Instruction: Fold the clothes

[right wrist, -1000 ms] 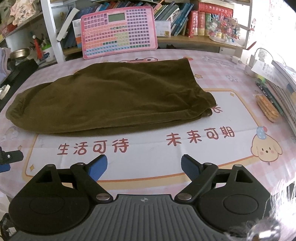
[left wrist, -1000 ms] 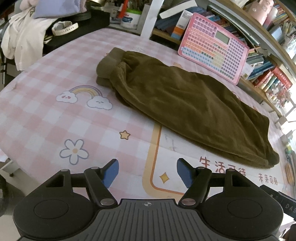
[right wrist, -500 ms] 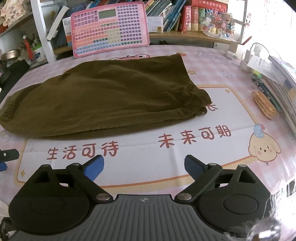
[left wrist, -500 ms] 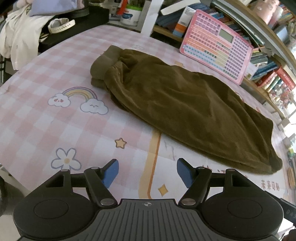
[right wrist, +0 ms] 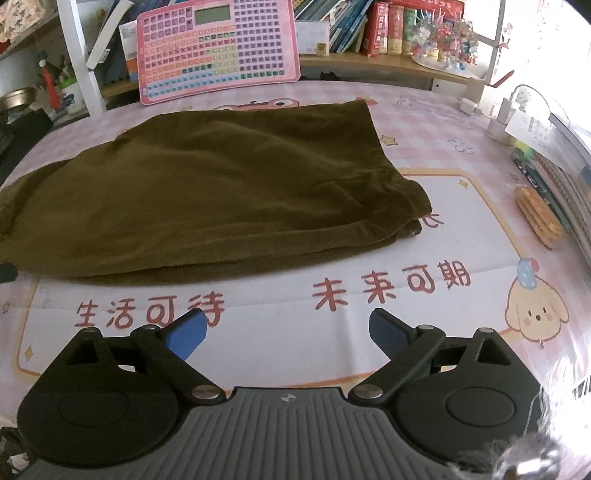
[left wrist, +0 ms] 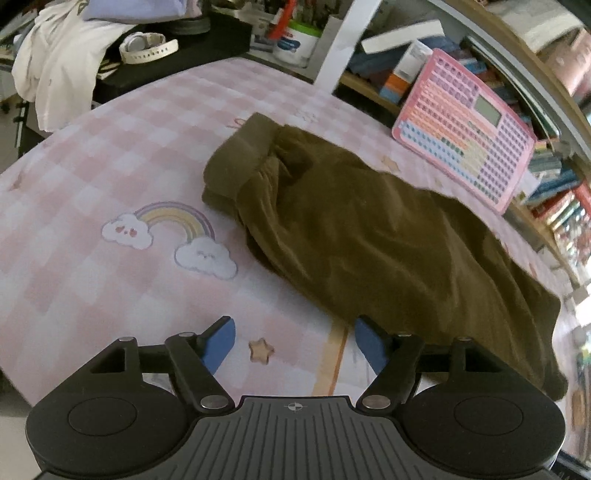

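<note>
A pair of olive-brown trousers lies folded lengthwise on a table covered with a pink checked cloth, its ribbed cuffs toward the far left in the left wrist view and its waist end toward the right in the right wrist view. The left gripper hangs just off the trousers' near edge, jaws apart with nothing between them; its right blue pad sits against the hem line in the picture, though contact cannot be told. A printed star shows between the pads, and a rainbow with two clouds lies on the cloth left of the trousers. The right gripper hovers over the white panel with red Chinese characters, near the trousers' front edge and apart from it; its jaws have just been opening and stand wide, holding nothing. Beyond the trousers a pink keyboard-style toy board leans against a bookshelf. A printed puppy marks the cloth well to the right of the trousers
</note>
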A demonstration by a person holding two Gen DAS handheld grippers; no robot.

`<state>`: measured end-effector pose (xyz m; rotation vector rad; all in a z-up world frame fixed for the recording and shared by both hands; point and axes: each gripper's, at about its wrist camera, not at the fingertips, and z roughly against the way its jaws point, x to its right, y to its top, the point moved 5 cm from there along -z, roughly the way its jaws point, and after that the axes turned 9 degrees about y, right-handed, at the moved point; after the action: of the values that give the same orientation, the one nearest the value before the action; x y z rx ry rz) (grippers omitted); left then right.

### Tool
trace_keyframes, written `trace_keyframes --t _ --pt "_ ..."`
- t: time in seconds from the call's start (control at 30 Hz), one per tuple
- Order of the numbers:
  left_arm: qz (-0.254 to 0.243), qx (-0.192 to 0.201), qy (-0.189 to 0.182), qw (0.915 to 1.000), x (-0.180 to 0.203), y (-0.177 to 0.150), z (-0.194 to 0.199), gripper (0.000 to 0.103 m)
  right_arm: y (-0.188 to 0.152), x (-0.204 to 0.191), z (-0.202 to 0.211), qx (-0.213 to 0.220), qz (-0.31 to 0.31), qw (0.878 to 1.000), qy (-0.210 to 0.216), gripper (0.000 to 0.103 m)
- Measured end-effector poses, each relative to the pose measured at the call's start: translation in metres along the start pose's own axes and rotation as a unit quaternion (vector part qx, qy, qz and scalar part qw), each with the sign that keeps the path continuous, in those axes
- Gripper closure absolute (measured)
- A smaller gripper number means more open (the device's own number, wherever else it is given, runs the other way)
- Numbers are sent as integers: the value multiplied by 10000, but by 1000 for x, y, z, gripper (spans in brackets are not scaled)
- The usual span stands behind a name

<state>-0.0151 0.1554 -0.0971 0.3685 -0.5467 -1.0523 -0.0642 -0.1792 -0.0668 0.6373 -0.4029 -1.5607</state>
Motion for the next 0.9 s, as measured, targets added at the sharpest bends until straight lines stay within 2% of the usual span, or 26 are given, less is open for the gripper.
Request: trace_keyframes --t 0.17,0.33,0.43,0.53,0.63,0.73,0.9 --pt "742 24 -293 9968 -14 20 -11 33 21 -13 -13 155 156 9997 65 8" --pt "1899 -146 -642 9796 -31 39 -26 40 52 -48 -33 382 618 9969 318 8" --pt "2326 -180 -744 9696 -36 47 -35 47 69 -80 -50 565 1156 9905 489 8" --pt "2615 -195 -746 9621 -38 52 -42 56 87 -109 -71 745 1582 9828 600 8" --pt "2754 -222 -691 9586 -40 53 -43 64 109 -133 -91 847 1823 9773 661 8" --pt "2800 -212 -742 9569 -42 52 -43 64 127 -153 -110 908 1932 9744 711 8" --pt "2856 -207 -793 9548 -43 52 -43 62 131 -170 -148 610 2018 9761 537 8"
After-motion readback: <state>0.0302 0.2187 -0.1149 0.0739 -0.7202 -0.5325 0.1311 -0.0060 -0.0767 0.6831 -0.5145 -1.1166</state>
